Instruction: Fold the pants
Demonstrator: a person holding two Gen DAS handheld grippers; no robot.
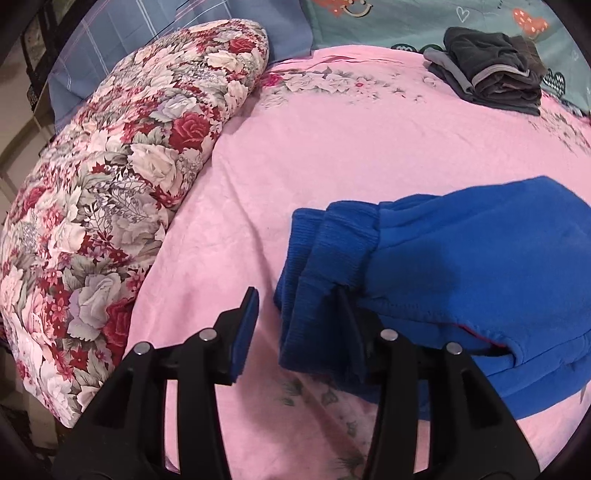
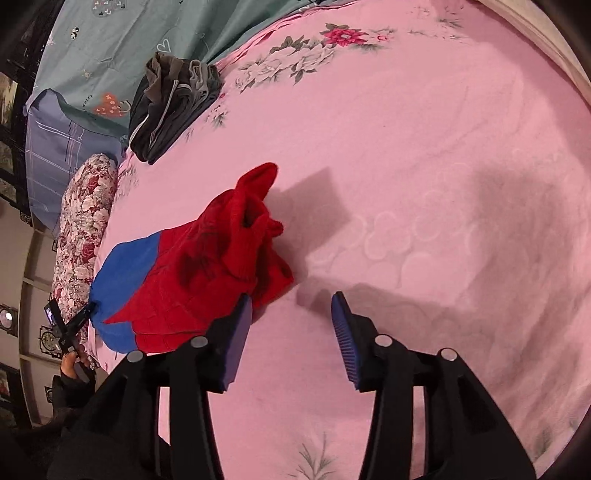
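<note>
The pants (image 1: 461,258) lie bunched on the pink bedsheet (image 1: 332,147). In the left wrist view they look blue, with ribbed cuffs (image 1: 325,258) toward me. My left gripper (image 1: 295,295) is open. A cuff hangs between its jaws and drapes over the right finger, while the left pad (image 1: 245,328) stands apart from the cloth. In the right wrist view the pants (image 2: 207,273) show a red part with a blue part (image 2: 122,273) behind it. My right gripper (image 2: 291,299) is open over bare sheet, and the red cloth lies against the outside of its left finger (image 2: 236,332).
A rolled floral quilt (image 1: 110,184) lines the left side of the bed. A stack of dark folded clothes (image 1: 495,70) sits at the far edge, by a teal sheet (image 1: 406,22) and a blue plaid pillow (image 1: 166,22). A person's hand (image 2: 72,363) shows at the lower left.
</note>
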